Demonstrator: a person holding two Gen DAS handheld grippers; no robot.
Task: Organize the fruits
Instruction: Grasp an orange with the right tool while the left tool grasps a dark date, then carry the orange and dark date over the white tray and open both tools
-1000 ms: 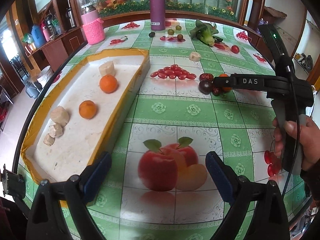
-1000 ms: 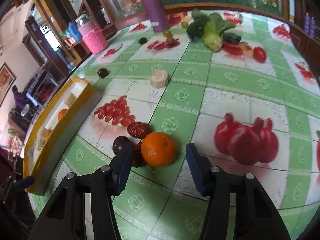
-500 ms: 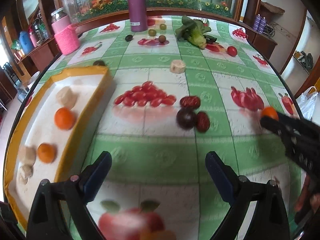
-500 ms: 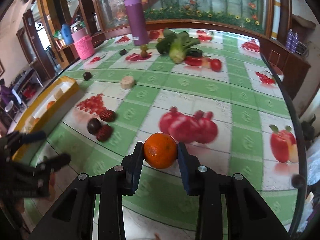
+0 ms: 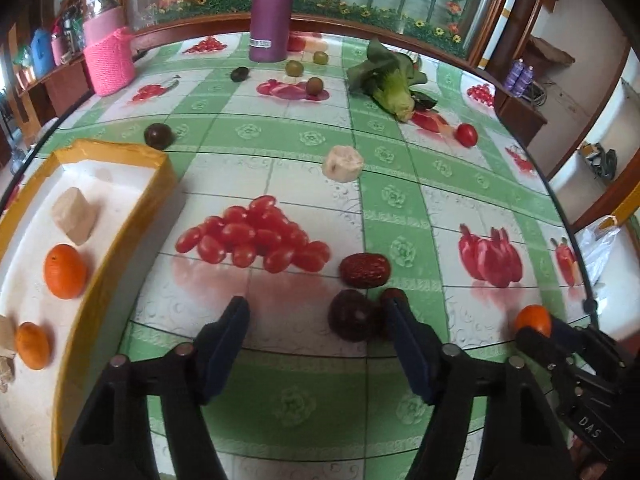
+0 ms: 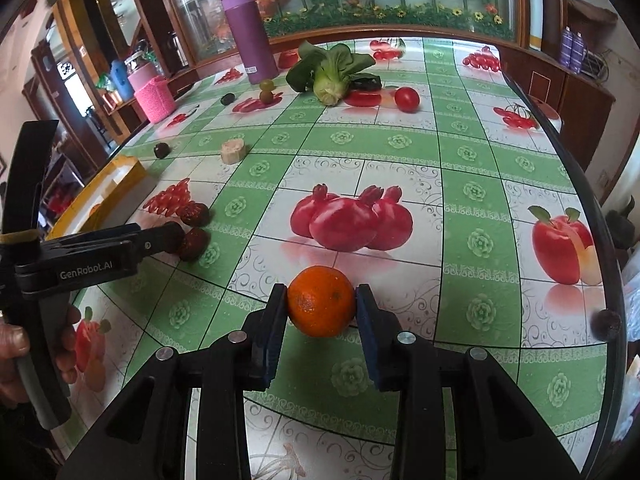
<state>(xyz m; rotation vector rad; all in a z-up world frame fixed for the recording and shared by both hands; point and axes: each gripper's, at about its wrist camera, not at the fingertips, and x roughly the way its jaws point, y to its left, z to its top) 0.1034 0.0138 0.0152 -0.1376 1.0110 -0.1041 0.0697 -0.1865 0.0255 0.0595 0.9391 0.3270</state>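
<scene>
My right gripper (image 6: 321, 312) pinches the orange (image 6: 321, 300), lifted well right of the tray (image 5: 120, 216). Left gripper (image 5: 316, 320) has just been closing, jaws still apart, dark plum (image 5: 352, 320) between them, hugging the right finger. Left is nearer the tray.

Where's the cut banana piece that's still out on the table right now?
In the left wrist view the banana piece lies mid-table, beyond the printed cherry tomatoes and nearer than the bok choy.
</scene>
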